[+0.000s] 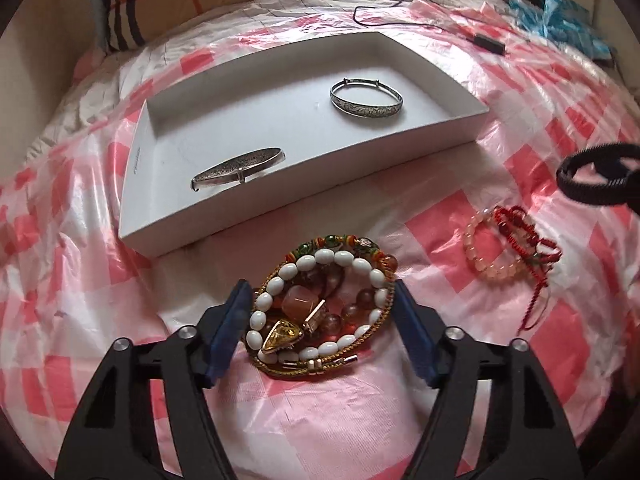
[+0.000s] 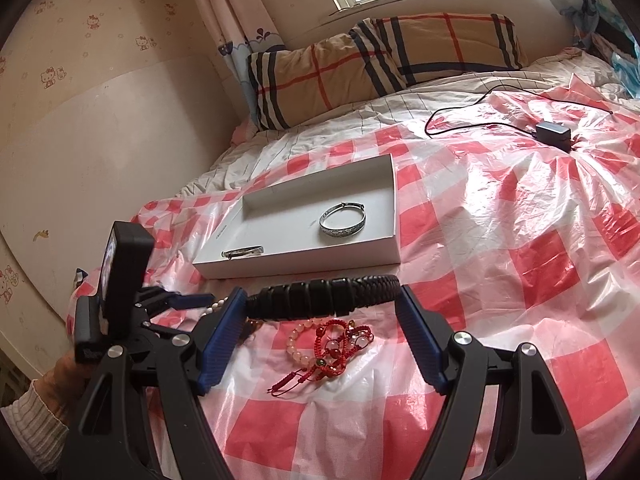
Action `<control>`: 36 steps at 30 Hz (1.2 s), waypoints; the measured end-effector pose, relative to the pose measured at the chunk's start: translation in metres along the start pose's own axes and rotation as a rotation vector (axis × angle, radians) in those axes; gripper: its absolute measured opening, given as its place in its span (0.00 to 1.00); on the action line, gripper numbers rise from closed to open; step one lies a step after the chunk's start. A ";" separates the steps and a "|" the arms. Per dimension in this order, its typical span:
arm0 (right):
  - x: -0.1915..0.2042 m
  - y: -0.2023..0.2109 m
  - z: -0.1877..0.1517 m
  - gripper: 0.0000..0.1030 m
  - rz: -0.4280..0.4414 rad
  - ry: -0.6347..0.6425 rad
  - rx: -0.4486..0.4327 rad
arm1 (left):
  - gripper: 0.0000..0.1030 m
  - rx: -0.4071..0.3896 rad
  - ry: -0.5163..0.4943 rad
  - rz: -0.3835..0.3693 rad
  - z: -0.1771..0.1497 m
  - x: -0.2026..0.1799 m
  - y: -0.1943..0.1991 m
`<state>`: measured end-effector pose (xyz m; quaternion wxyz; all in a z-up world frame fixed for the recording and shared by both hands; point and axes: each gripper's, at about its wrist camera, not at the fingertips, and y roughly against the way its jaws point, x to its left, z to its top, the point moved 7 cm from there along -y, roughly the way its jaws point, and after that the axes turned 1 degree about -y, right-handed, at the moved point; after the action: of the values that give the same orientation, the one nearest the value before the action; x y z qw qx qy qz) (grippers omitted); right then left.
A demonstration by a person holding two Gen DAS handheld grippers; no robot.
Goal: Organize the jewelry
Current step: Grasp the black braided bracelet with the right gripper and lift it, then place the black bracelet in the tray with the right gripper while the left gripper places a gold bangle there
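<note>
1. Jaws of the left gripper [image 1: 322, 320] point down around a tangled pile of bracelets [image 1: 320, 308] on the bed's pink-and-white checked plastic sheet [image 1: 360, 420]. The pile holds a white bead bracelet [image 1: 320, 258], a gold cord bangle and amber and brown beads. The blue pads sit just beside the pile's left and right edges; whether they press on it cannot be told.
2. Jaws of the right gripper [image 2: 320, 334] are clamped on a black braided bracelet [image 2: 324, 294], which spans from one blue pad to the other and is held clear of the sheet.
3. Below that bracelet, on the sheet, lie a pink bead bracelet [image 2: 298, 348] and a red cord bracelet [image 2: 336, 340], tangled together.
4. To the left in the right wrist view, a person's hand [image 2: 66, 364] with a ribbed pale sleeve holds the left gripper.
5. Farther off sits a shallow white box [image 1: 168, 216]. A silver bangle [image 1: 366, 98] lies flat toward its far right; a second silver bangle [image 1: 238, 170] is near its near left corner.
6. Beyond the box, a black charger with cable [image 2: 554, 134] lies on the sheet at the far right.
7. At the far end, a plaid pillow [image 2: 380, 60] rests below a window.
</note>
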<state>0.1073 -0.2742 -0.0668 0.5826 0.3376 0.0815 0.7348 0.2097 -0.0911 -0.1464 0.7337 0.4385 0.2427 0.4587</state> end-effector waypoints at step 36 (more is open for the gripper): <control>0.053 -0.021 0.009 0.71 0.065 0.099 0.038 | 0.03 -0.123 0.212 -0.080 0.012 0.054 0.037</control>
<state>0.1242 -0.2220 -0.0498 0.5470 0.3142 0.1132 0.7676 0.2265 -0.0405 -0.1057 0.7471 0.3316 0.3076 0.4870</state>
